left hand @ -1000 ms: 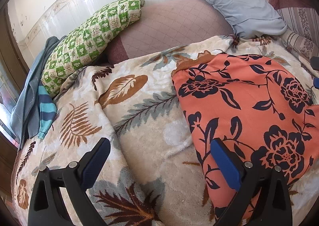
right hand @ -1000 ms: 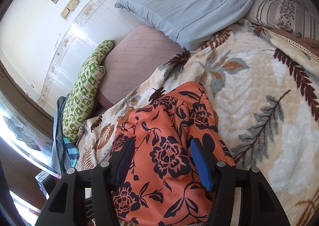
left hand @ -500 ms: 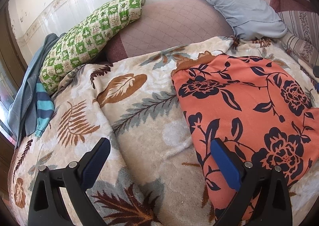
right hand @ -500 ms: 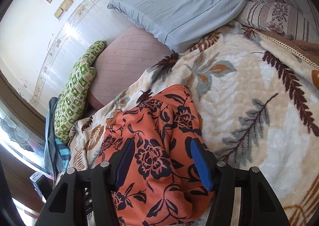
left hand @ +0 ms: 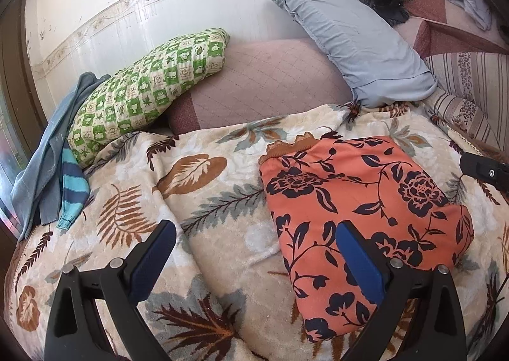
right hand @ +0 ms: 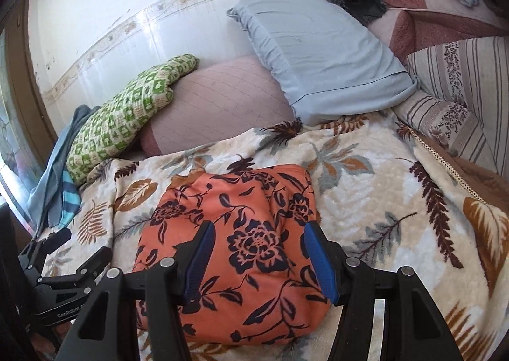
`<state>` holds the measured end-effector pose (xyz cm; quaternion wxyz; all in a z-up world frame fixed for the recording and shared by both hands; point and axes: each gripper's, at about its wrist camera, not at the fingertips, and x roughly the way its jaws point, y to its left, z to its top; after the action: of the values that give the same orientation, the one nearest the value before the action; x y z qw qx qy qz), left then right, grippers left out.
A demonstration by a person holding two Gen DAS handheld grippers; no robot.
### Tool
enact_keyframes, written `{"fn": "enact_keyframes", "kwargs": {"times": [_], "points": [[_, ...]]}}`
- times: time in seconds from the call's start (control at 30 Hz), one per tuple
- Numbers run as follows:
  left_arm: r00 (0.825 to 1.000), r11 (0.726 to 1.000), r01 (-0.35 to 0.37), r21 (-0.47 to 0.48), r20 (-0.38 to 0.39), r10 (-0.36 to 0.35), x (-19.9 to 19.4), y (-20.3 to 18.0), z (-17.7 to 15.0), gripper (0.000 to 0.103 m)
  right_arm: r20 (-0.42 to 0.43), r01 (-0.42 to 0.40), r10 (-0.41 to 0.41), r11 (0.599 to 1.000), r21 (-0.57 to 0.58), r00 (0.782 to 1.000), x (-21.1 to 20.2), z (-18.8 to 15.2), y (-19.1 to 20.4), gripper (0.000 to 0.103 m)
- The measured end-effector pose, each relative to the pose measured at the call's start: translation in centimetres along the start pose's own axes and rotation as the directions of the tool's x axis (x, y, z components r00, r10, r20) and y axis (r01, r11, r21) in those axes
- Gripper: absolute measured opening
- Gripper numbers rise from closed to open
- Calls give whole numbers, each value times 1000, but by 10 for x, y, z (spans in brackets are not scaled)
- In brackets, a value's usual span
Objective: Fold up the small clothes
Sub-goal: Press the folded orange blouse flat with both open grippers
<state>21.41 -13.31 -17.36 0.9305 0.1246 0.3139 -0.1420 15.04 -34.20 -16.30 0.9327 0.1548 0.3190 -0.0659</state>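
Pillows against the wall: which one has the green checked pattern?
The leftmost pillow, leaning on the plain pink cushion. The other pillow, further right, is plain pale blue.

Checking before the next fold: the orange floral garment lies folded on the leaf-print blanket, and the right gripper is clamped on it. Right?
Not quite. The right gripper is open above the orange floral garment, gripping nothing, as the right wrist view shows. The garment does lie folded on the leaf-print blanket.

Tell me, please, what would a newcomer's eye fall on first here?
The orange floral garment stands out first, lying folded on the leaf-print blanket. Both open claws hover near it, the right claw directly over it and the left claw by its edge. Behind, a green checked pillow leans by the wall.
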Motion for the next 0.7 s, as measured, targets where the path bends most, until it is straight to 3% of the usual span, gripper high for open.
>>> {"fn": "enact_keyframes", "kwargs": {"times": [0.23,0.7], "points": [[1000,998,-2,-61,31,3,-21,17,0,101,33,-64,64,998,21,997,-14,-5,23,62],[998,992,3,-127,56,4,-52,32,-4,101,20,-69,69,998,1,997,-16,-28,50,62]]}}
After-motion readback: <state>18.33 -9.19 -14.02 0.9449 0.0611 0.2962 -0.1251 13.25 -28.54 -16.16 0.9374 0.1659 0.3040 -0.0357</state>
